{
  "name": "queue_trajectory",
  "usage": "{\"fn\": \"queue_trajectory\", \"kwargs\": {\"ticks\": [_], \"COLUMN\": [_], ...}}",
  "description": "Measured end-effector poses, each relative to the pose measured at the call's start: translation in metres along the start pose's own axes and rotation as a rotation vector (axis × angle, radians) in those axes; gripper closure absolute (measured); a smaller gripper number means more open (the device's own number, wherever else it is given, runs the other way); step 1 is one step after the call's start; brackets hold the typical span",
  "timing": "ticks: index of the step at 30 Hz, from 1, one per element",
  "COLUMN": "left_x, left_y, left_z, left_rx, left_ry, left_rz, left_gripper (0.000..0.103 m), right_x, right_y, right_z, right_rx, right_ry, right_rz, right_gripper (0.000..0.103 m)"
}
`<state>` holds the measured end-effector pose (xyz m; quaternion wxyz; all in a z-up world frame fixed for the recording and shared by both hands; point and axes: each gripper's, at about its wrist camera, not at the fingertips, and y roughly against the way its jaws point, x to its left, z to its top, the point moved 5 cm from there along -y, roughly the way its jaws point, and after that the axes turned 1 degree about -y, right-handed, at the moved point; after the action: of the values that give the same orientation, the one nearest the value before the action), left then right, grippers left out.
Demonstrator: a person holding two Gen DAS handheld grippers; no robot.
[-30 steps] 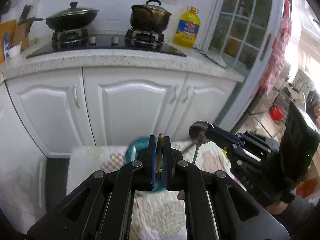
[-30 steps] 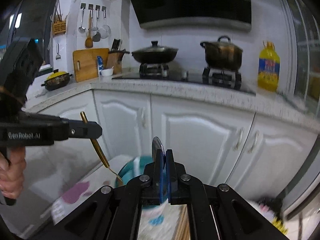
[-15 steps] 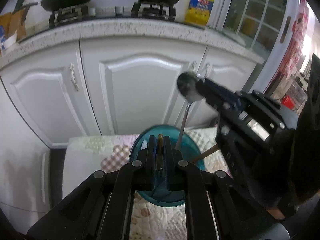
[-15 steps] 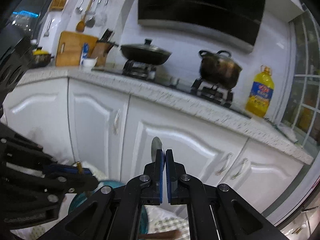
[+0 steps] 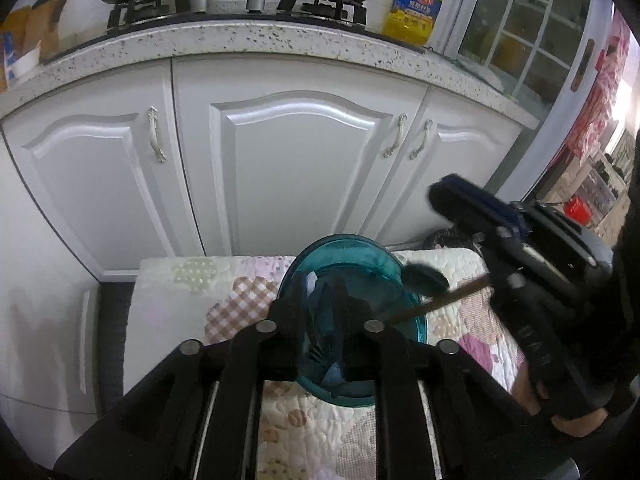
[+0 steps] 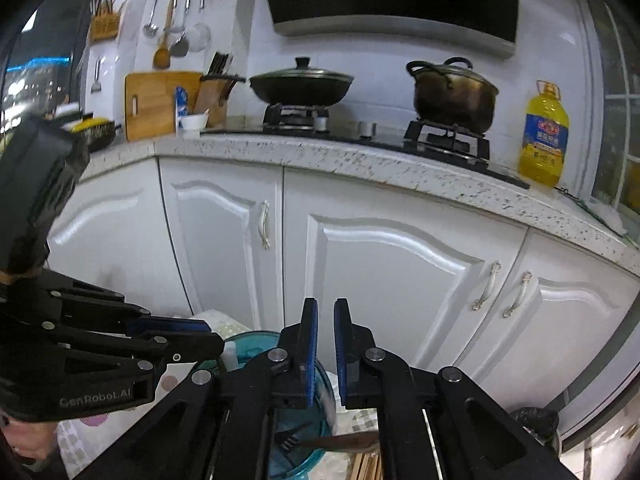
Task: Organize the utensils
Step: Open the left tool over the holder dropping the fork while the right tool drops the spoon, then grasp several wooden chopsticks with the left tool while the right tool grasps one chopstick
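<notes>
The left gripper's (image 5: pixel 320 294) jaws are opening above a teal glass bowl (image 5: pixel 340 239); a gap shows between its blue pads (image 5: pixel 334 304) and nothing is pinched there. The right gripper's (image 6: pixel 326 314) jaws stand slightly apart, with a narrow slit of daylight and nothing between them. In the left wrist view, its tip hangs above the bowl's right edge, apart from the utensils.

The bowl sits on a pastel patchwork quilted cloth (image 5: pixel 240 292) in front of white cabinet doors (image 5: pixel 296 168). A dark-looking metal spoon (image 5: pixel 425 280) rests with its head on the bowl's right rim. A fork with dark tines and a brownish handle (image 6: pixel 290 439) lies inside the bowl, the handle running out over the right rim. From the right wrist view, the left gripper reaches in from the left, its tips just over the bowl's near rim. A person's hand (image 5: pixel 576 426) grips the right tool's handle.
</notes>
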<state>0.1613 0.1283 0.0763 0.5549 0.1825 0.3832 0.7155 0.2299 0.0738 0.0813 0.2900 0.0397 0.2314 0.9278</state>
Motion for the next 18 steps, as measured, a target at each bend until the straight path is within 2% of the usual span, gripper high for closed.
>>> {"fn": "queue_trajectory", "kwargs": {"ticks": [3, 6, 8, 9, 10, 11, 12, 16, 18], "left_x": [0.000, -0.002, -0.007, -0.011, -0.017, -0.025, -0.033, -0.065, -0.075], "left_y": [0.013, 0.028, 0.040, 0.044, 0.047, 0.049, 0.049, 0.030, 0.008], "left_z": [-0.001, -0.004, -0.012, -0.017, -0.024, -0.033, -0.042, -0.089, -0.114], "left_rx": [-0.027, -0.063, -0.083, -0.092, -0.099, -0.099, -0.094, -0.039, 0.013], "left_ry": [0.003, 0.004, -0.004, -0.013, -0.027, -0.045, -0.062, -0.096, -0.061], "left_rz": [0.005, 0.004, -0.014, -0.023, -0.034, -0.049, -0.064, -0.117, -0.142], "left_gripper": [0.075, 0.074, 0.071, 0.067, 0.063, 0.061, 0.061, 0.061, 0.061], "right_x": [-0.011, -0.028, -0.045, -0.055, -0.062, -0.071, -0.078, -0.099, -0.102], "right_y": [0.022, 0.049, 0.074, 0.087, 0.097, 0.109, 0.116, 0.118, 0.107], "right_z": [0.005, 0.004, -0.002, -0.009, -0.015, -0.027, -0.037, -0.107, -0.152], "right_rx": [-0.026, -0.052, -0.071, -0.080, -0.087, -0.090, -0.083, 0.074, 0.194], "right_ry": [-0.044, -0.110, -0.162, -0.187, -0.204, -0.227, -0.240, -0.286, -0.340], "right_rz": [-0.004, -0.005, -0.019, -0.032, -0.044, -0.065, -0.081, -0.077, -0.012], "right_gripper": [0.098, 0.098, 0.091, 0.080, 0.065, 0.058, 0.058, 0.058, 0.058]}}
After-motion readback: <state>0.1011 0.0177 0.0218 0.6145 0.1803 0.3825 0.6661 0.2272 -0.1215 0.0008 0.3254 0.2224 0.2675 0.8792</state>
